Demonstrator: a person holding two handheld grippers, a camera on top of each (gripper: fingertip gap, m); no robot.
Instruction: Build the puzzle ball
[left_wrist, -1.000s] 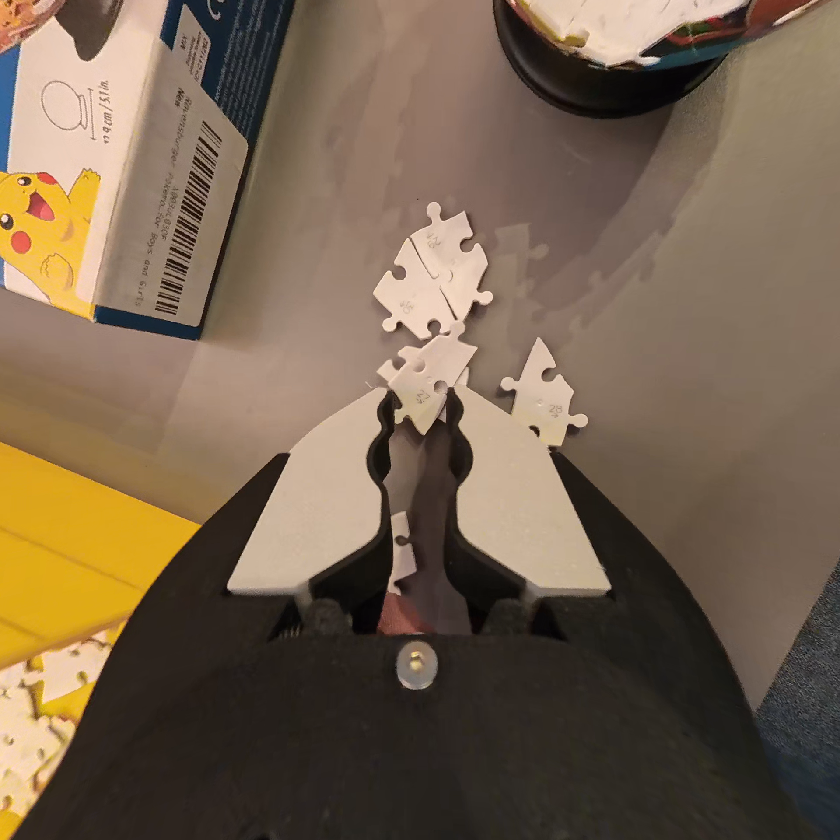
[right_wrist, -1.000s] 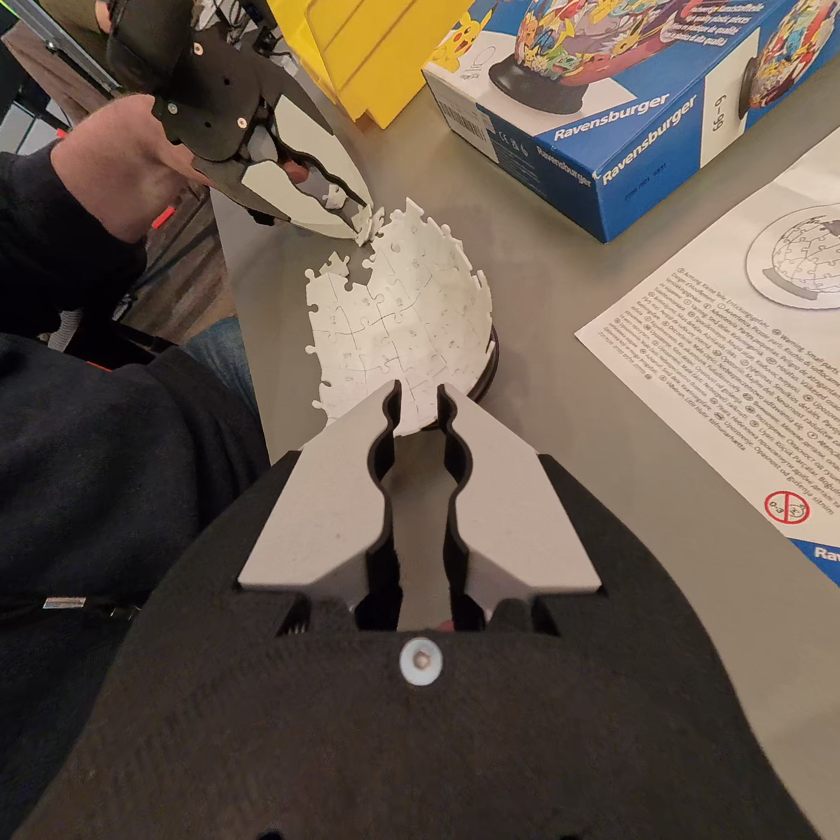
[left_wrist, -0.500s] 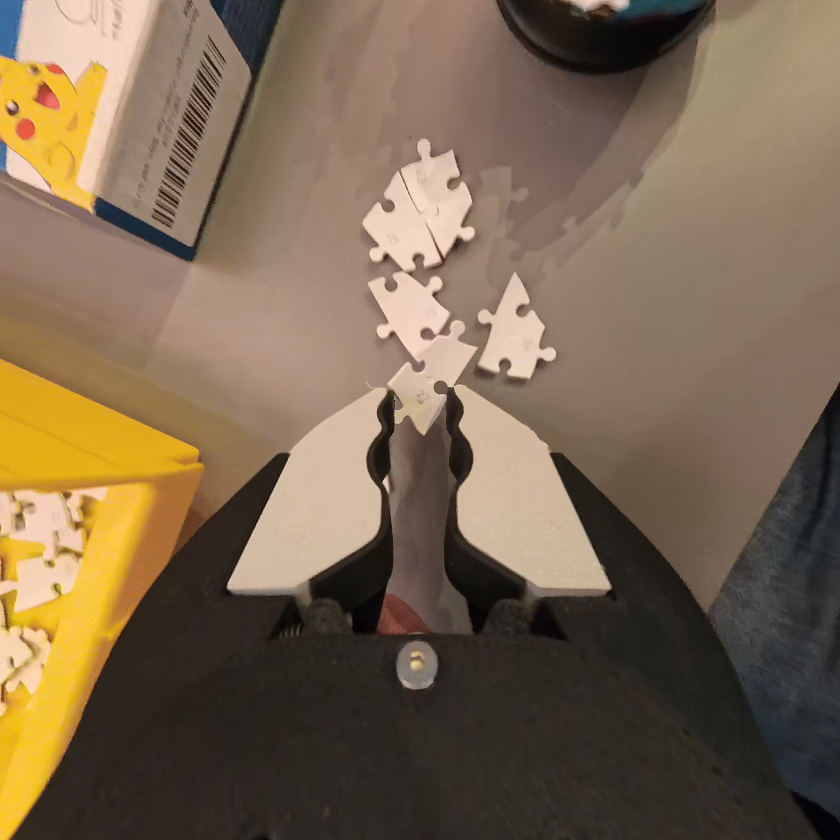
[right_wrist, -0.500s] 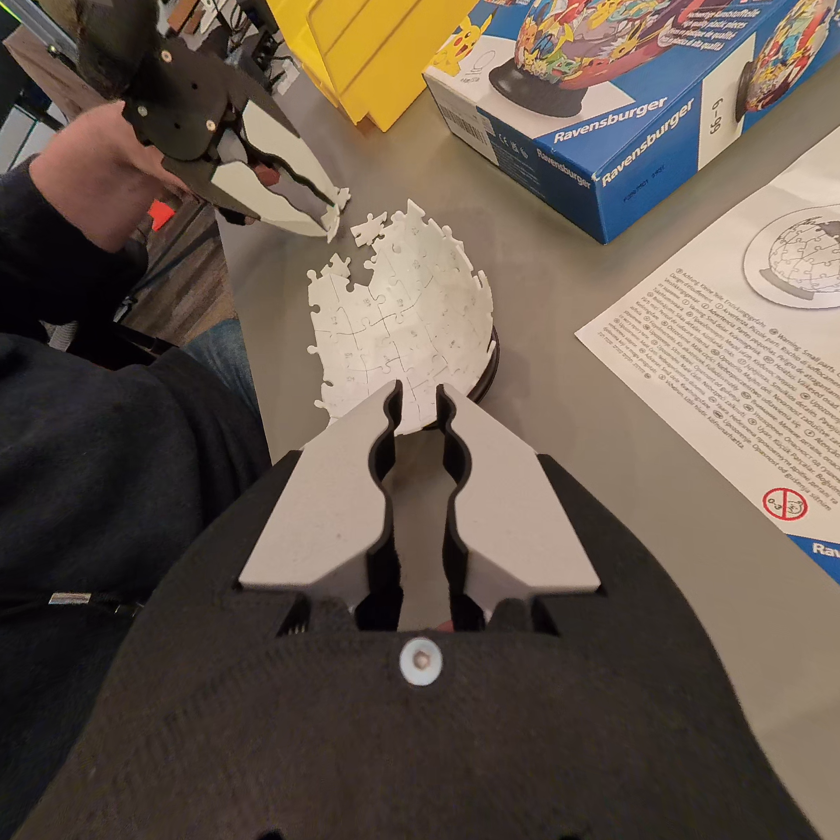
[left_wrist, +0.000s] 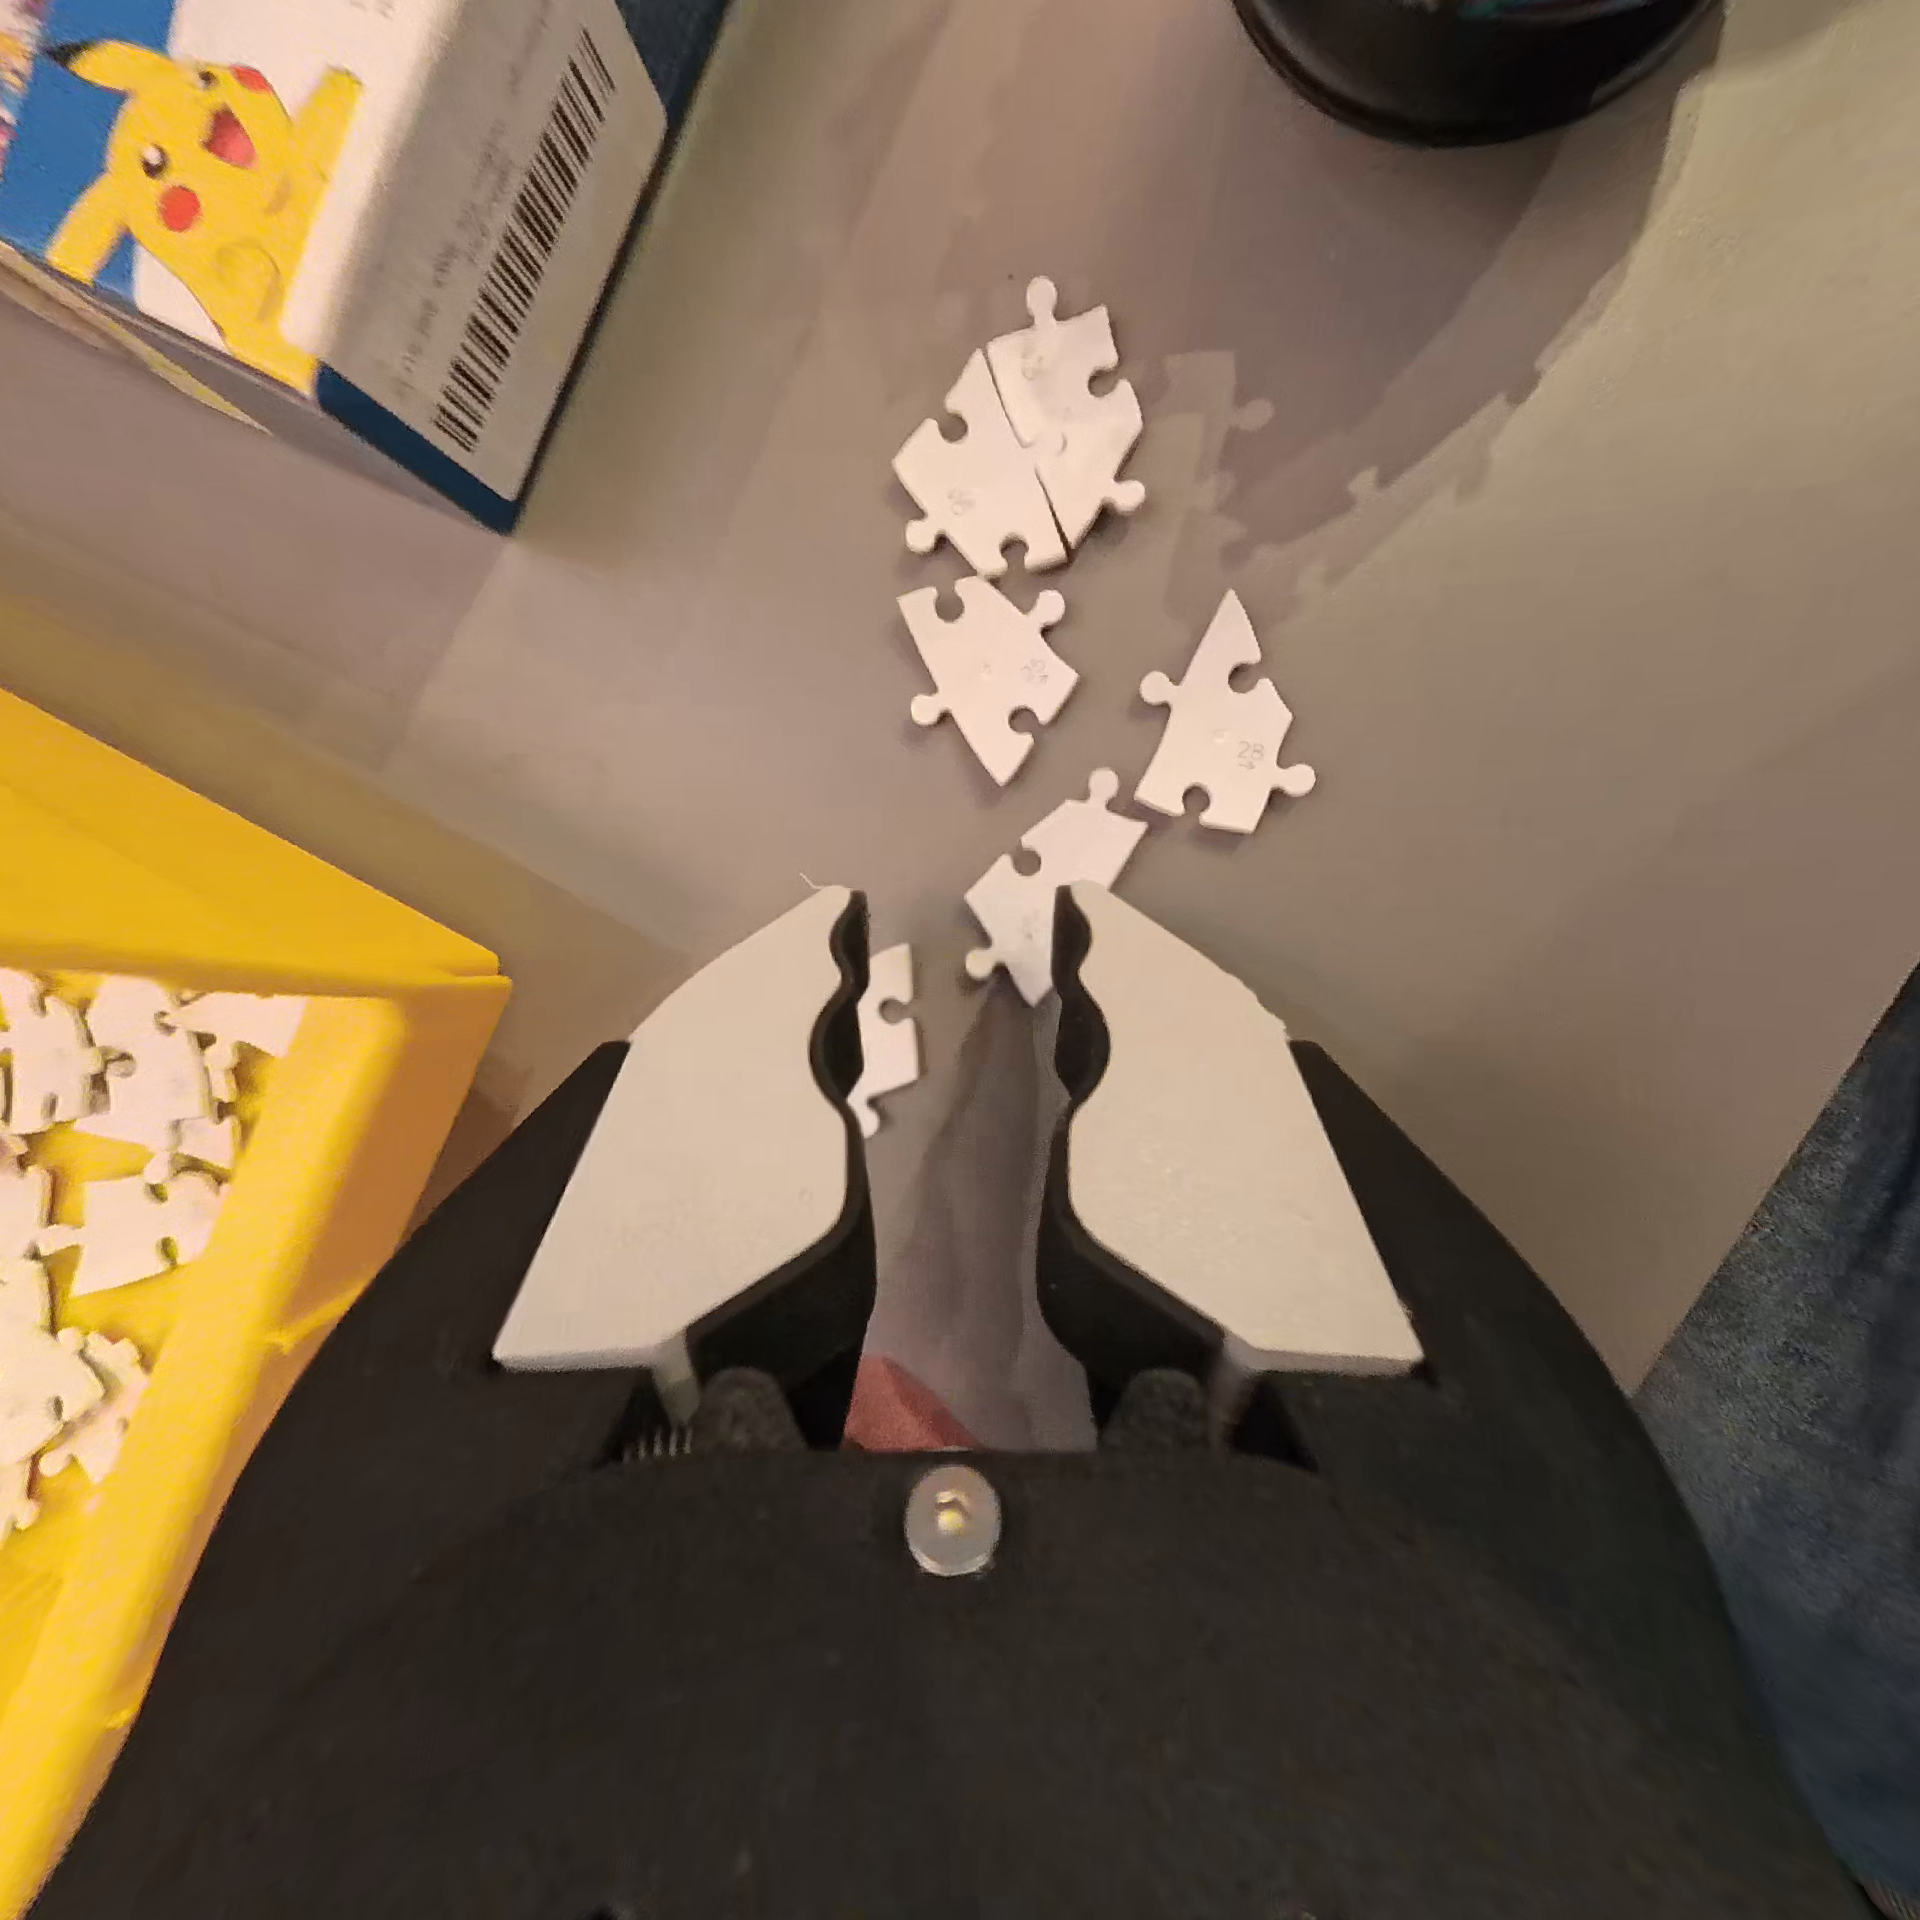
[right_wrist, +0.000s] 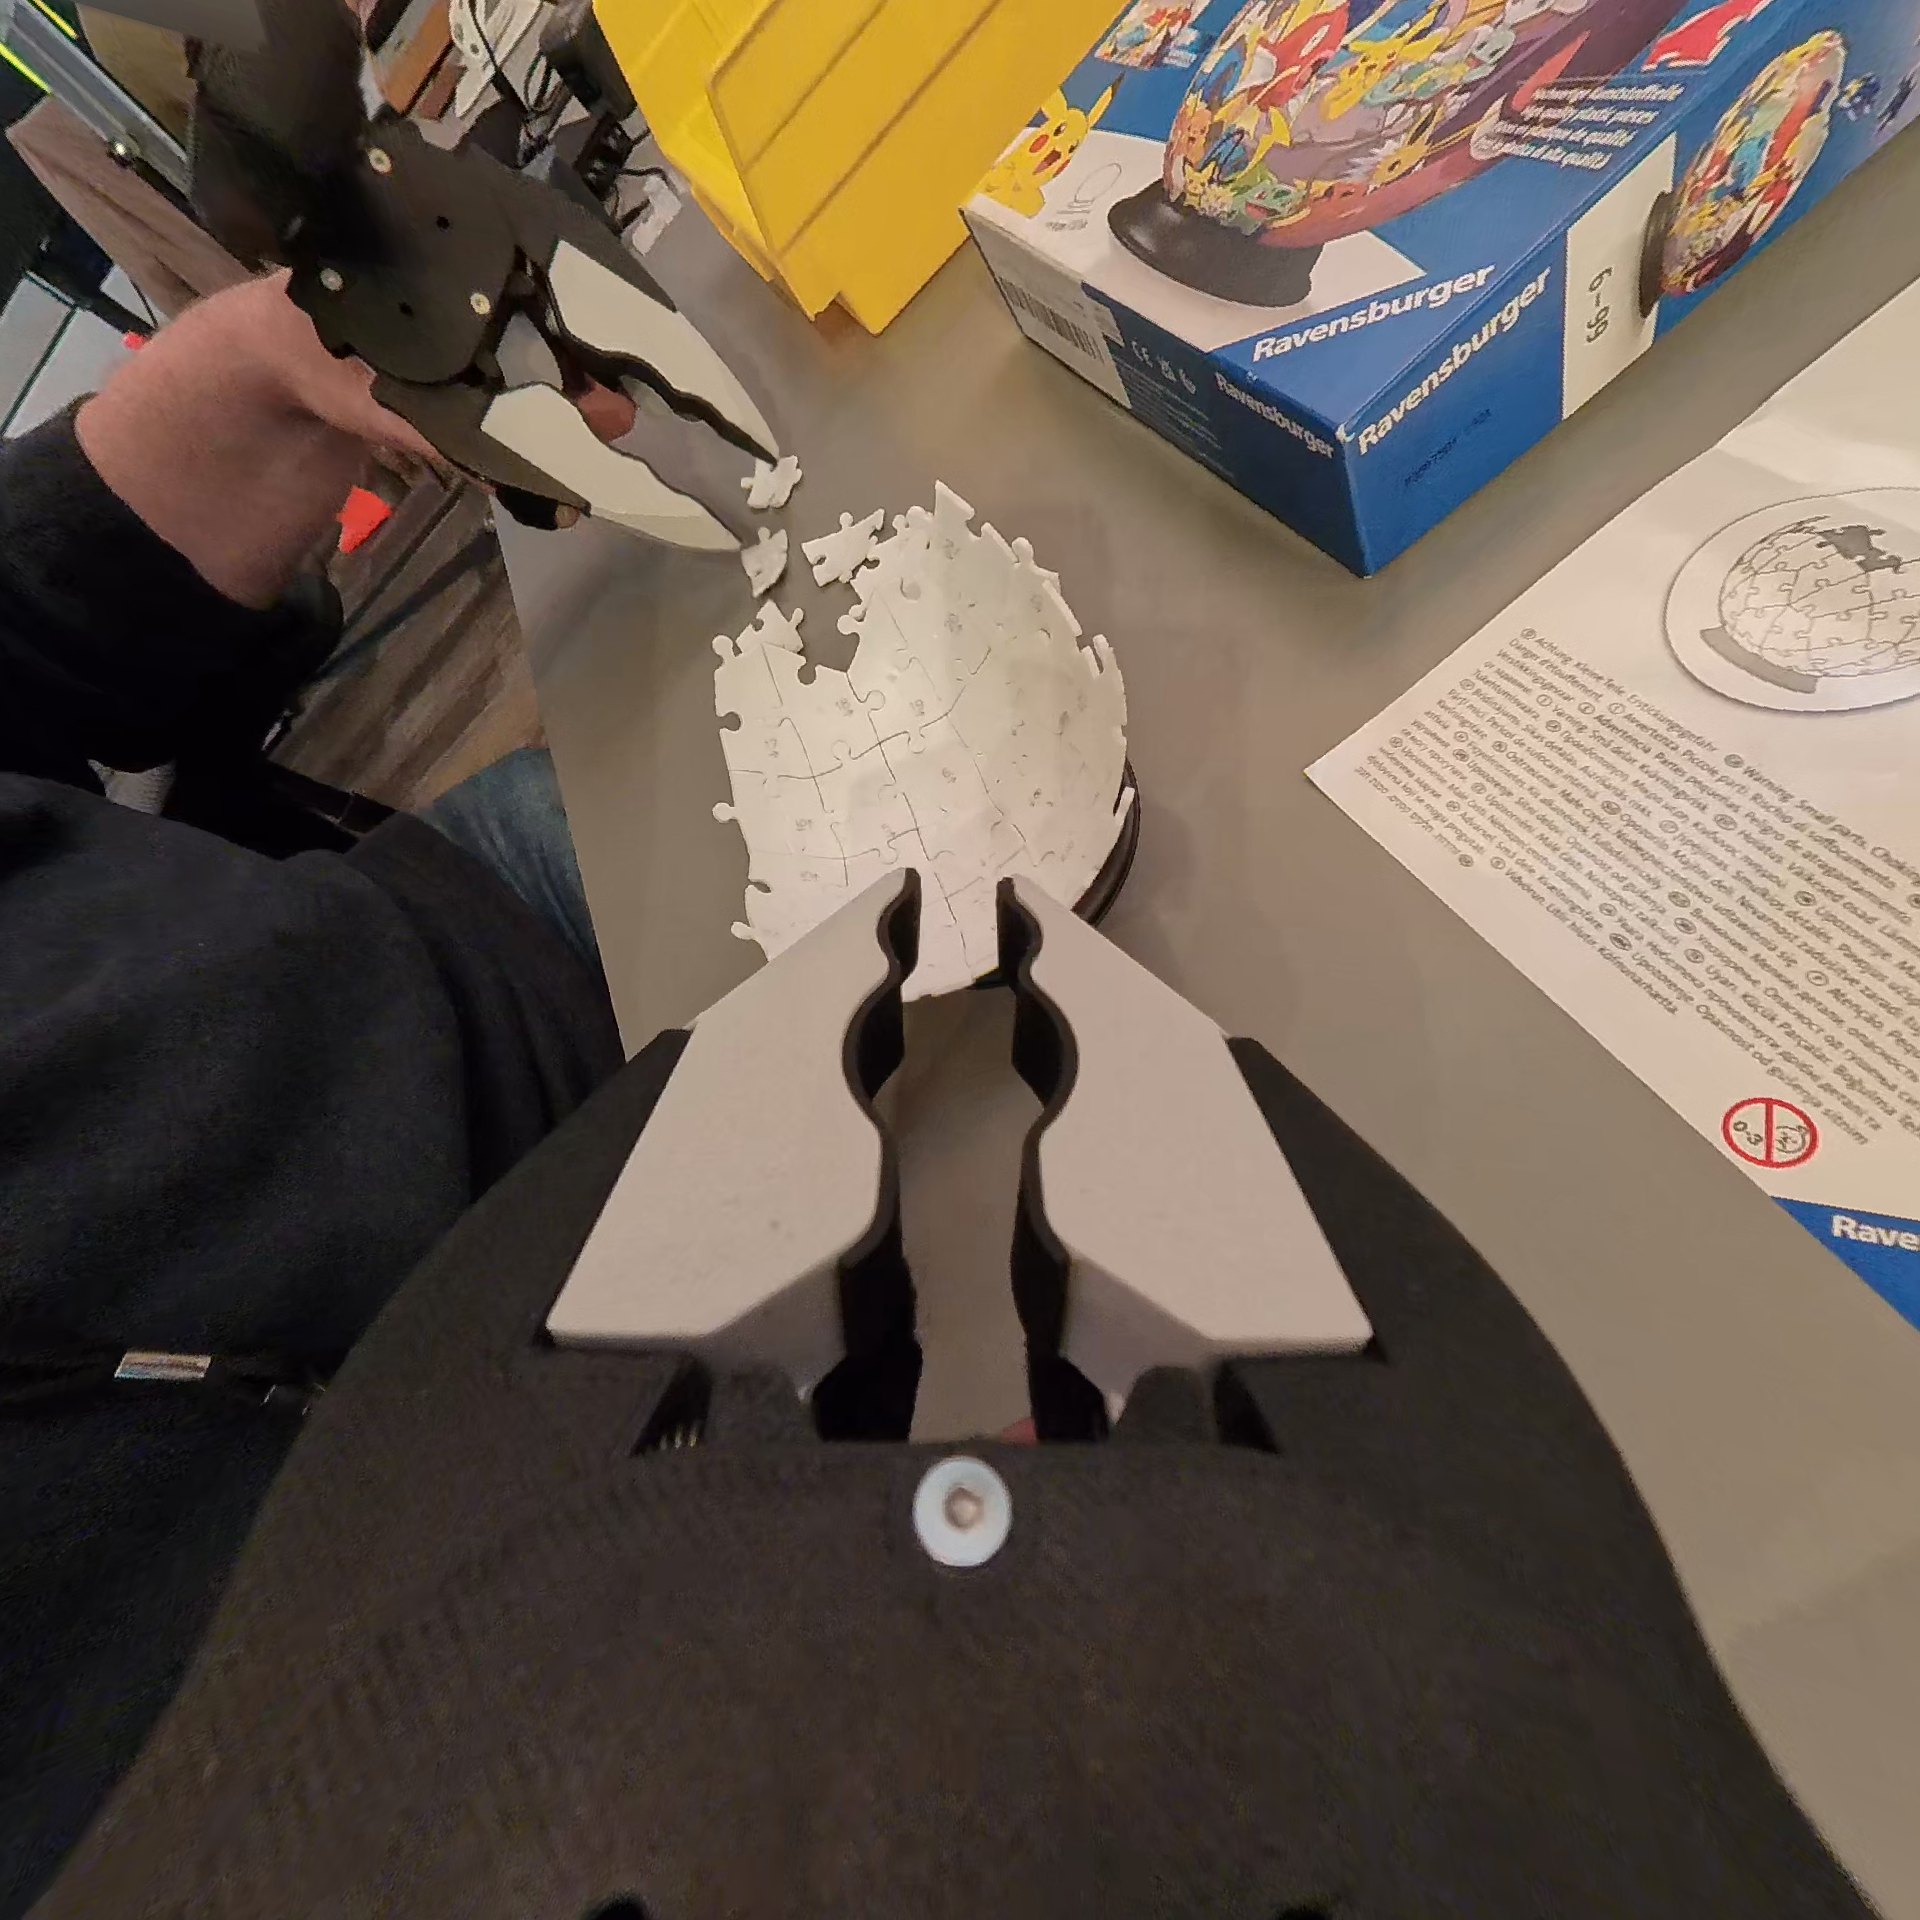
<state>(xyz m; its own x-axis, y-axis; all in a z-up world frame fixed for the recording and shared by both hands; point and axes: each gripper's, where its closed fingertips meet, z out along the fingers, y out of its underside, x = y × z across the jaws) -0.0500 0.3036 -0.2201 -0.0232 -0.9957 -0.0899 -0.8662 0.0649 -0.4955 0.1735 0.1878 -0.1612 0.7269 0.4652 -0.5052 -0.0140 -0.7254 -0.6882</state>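
Left gripper (left_wrist: 956, 904) stands with its jaws spread wide and nothing clamped between them; one white puzzle piece (left_wrist: 1049, 883) lies tilted against the inner edge of its right finger, and another piece (left_wrist: 888, 1023) shows beside the left finger. Above them in the left wrist view, loose white pieces (left_wrist: 1023, 447) lie scattered on the grey table (left_wrist: 1558, 727), with a yellow bin (left_wrist: 260, 1039) of more pieces at the left edge and the blue puzzle box (left_wrist: 312, 208) in the upper left corner. Right gripper (right_wrist: 956, 904) hangs narrowly parted and empty just before the half-built puzzle ball (right_wrist: 925, 748) on its dark stand at frame centre. An instruction sheet (right_wrist: 1714, 810) lies at the right.
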